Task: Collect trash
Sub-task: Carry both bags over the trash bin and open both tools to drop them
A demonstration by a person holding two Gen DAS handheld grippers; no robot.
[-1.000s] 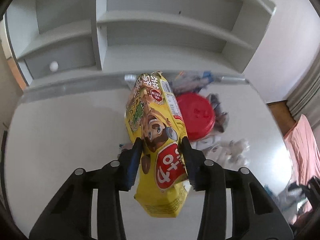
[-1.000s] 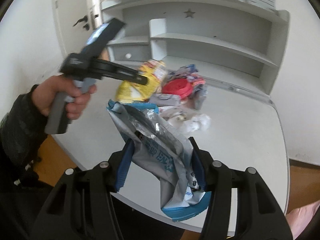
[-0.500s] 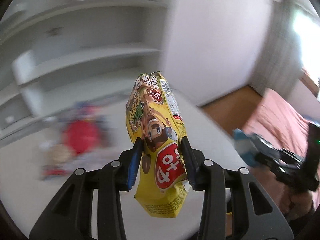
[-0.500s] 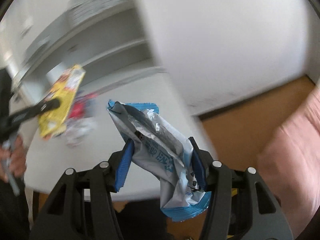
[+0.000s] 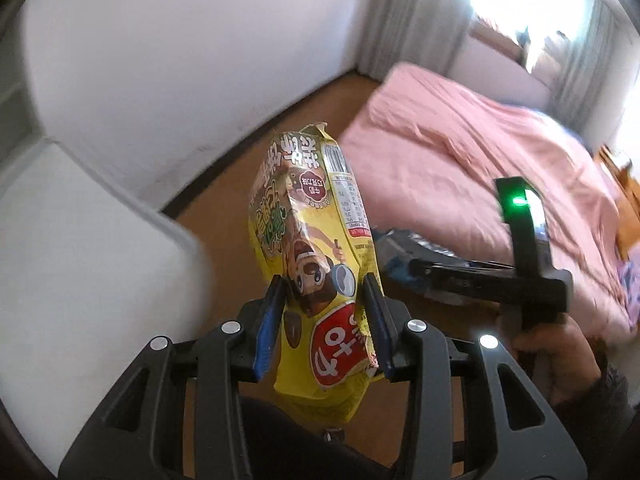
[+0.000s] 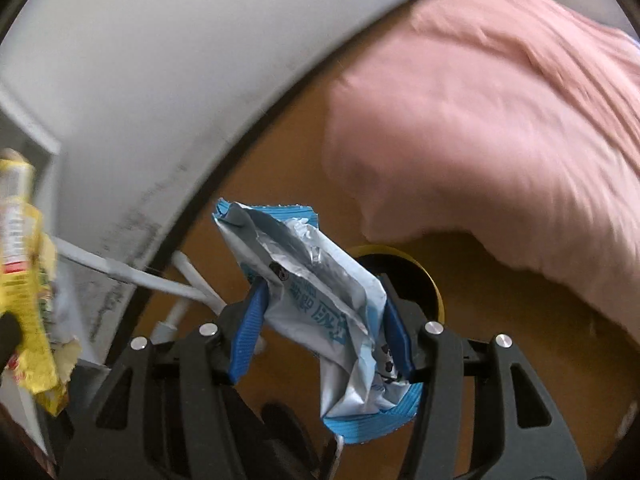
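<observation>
**Mia:** While both grabbers point down at the floor, what is the left gripper (image 5: 326,312) holding?

**Tom:** It holds a yellow snack bag (image 5: 316,248). The two blue pads squeeze the bag from both sides, near its lower half. The bag sticks up past the pads, and its bottom end hangs out below them. The jaws are partly open, only as wide as the bag.

**Mia:** And the right gripper (image 6: 324,328)?

**Tom:** It pinches a blue and silver wrapper (image 6: 320,300). The wrapper is crumpled and torn open at the top. It sits between the blue pads, and a blue edge hangs out below.

**Mia:** What is under them?

**Tom:** A brown wood floor (image 6: 500,360). Just behind the wrapper I see a dark round bin with a yellow rim (image 6: 434,280). It is on the floor, near a pink blanket (image 6: 500,120).

**Mia:** Can each camera see the other grabber?

**Tom:** Yes. From the left one, the right grabber is off to the right, with a hand (image 5: 560,356) around its handle and a green light on top. From the right one, the yellow bag shows at the left edge. The white wall (image 5: 180,60) looks blurry.
</observation>
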